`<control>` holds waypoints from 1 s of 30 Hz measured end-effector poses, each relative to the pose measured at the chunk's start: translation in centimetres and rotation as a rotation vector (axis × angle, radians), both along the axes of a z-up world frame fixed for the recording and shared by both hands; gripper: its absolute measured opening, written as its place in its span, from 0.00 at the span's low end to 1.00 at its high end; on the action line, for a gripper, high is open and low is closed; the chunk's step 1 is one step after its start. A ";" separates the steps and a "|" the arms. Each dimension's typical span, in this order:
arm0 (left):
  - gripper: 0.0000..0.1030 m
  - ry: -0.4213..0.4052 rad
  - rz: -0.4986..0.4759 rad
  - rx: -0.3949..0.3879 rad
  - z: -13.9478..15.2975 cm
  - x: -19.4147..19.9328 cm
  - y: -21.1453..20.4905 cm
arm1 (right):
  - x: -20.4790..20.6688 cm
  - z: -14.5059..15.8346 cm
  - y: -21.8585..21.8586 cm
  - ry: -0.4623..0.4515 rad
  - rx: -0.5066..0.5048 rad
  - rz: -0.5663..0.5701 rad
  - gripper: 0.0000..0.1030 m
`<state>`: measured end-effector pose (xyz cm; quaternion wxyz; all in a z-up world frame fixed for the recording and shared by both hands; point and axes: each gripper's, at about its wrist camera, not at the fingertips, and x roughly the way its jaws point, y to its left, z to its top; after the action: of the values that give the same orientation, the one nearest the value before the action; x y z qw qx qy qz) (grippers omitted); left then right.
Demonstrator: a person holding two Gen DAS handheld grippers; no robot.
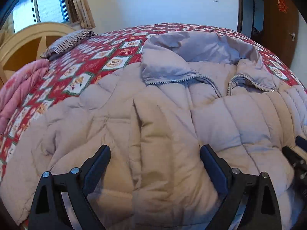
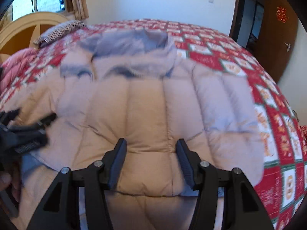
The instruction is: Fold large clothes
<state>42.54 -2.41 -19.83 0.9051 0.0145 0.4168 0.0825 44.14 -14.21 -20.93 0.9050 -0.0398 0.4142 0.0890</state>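
Spread flat across the bed, front up, collar toward the far wall: a puffy quilted jacket (image 1: pixel 153 118), pale beige-pink, matte, stitched into plump vertical channels down the chest and diagonal ones on the sleeve side; smoother greyish lining (image 1: pixel 201 48) showing inside the stand-up collar; a metal-toothed zipper (image 1: pixel 211 82) lying unzipped at the neck, its two tracks curling apart. Underneath, a bedspread (image 1: pixel 92 65) of red diamond patchwork with white picture panels edged in green; panel motifs too small to read. At the head of the bed, a striped pillow (image 1: pixel 71 40), a folded pink quilt (image 1: pixel 21 88) with ribbed stitching, and a curved pale wooden headboard (image 1: pixel 28 38). On the dark brown door (image 1: pixel 278 28), a red paper ornament (image 1: pixel 282 4), characters not legible.

Left tool (image 1: pixel 155 151): black, hard plastic, ribbed dark pads, jaws spread wide over the jacket's lower front, nothing between them gripped. Right tool (image 2: pixel 151 149): same build, jaws at a middling gap, a raised fold of the jacket's hem bulging between the pads (image 2: pixel 117 164); whether pinched or merely straddled, cannot tell. Right view blurred, collar smeared; left tool visible there at the left edge, low over the jacket.
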 end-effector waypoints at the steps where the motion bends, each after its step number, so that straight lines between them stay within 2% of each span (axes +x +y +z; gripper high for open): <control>1: 0.95 0.004 0.001 0.000 -0.2 0.1 0.0 | -0.2 -0.2 0.0 -0.009 -0.001 0.000 0.56; 8: 0.99 0.009 0.026 0.014 -0.9 0.5 -0.3 | -0.5 -0.6 0.8 -0.020 -0.051 0.001 0.58; 16: 0.99 0.014 0.029 0.013 -1.0 0.6 -0.3 | -0.2 -0.9 0.9 -0.024 -0.036 -0.003 0.58; 18: 0.99 0.038 0.023 0.009 -0.8 1.0 -0.3 | -0.2 -0.8 1.0 -0.024 -0.045 -0.006 0.58; 20: 0.99 0.109 0.003 0.005 0.1 1.8 0.1 | 0.0 -0.6 1.0 -0.016 -0.047 -0.004 0.61; 21: 0.99 0.113 0.000 0.032 1.4 1.7 0.4 | 0.0 -0.3 0.9 -0.006 -0.048 0.003 0.66; 22: 0.99 0.088 0.018 0.067 2.8 1.0 0.9 | -0.1 0.2 0.7 0.010 -0.066 0.015 0.74; 23: 0.99 0.067 0.023 0.075 3.9 0.4 1.4 | -0.4 0.8 0.4 0.022 -0.080 0.018 0.77; 25: 0.99 -0.005 0.010 0.052 6.9 -2.4 3.7 | -2.1 2.8 -0.7 0.004 -0.060 -0.017 0.83; 28: 0.99 -0.089 0.045 0.053 9.3 -7.8 8.1 | -6.2 5.3 -2.1 -0.039 0.004 -0.018 0.90; 30: 0.99 -0.116 0.097 0.070 9.3 -11.7 11.7 | -9.7 6.3 -2.5 -0.073 0.023 -0.004 0.94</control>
<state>30.89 9.32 -10.52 0.9216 0.0212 0.3606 0.1418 34.42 -16.69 -14.67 0.9201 -0.0315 0.3799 0.0903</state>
